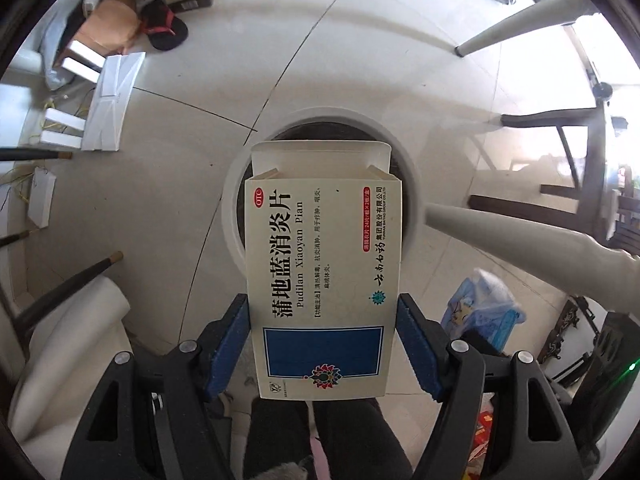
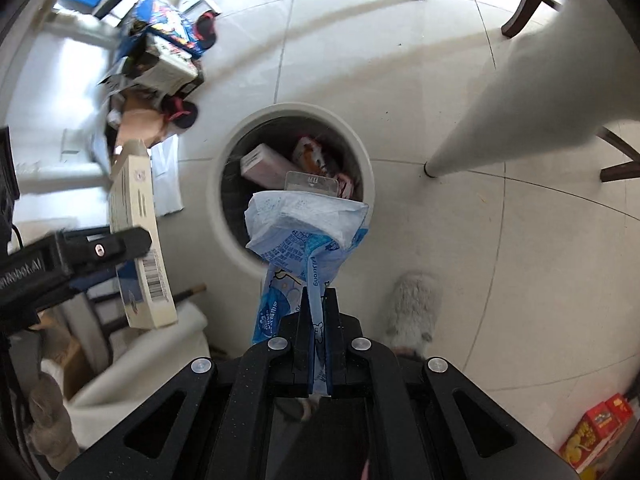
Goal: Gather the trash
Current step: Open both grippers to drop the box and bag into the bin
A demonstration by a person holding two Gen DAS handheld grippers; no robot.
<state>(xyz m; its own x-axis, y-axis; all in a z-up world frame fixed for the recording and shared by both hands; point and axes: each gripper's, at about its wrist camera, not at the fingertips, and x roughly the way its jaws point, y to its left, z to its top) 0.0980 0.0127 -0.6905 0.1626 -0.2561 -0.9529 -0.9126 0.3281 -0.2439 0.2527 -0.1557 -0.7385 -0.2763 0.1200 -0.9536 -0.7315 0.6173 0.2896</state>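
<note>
Cream cardboard medicine box (image 1: 323,280), printed "OTC" and "Pudilan Xiaoyan Pian", clamped between the blue pads of the left gripper (image 1: 323,320); its opened flap end points to 12 o'clock, over the round white bin (image 1: 232,208). Right gripper (image 2: 319,312) is closed on a blue-and-white plastic wrapper (image 2: 304,232), held over the bin's 6 o'clock rim. Bin contains a pink carton (image 2: 264,168). A red-yellow box (image 2: 596,428) lies at 4 o'clock.
</note>
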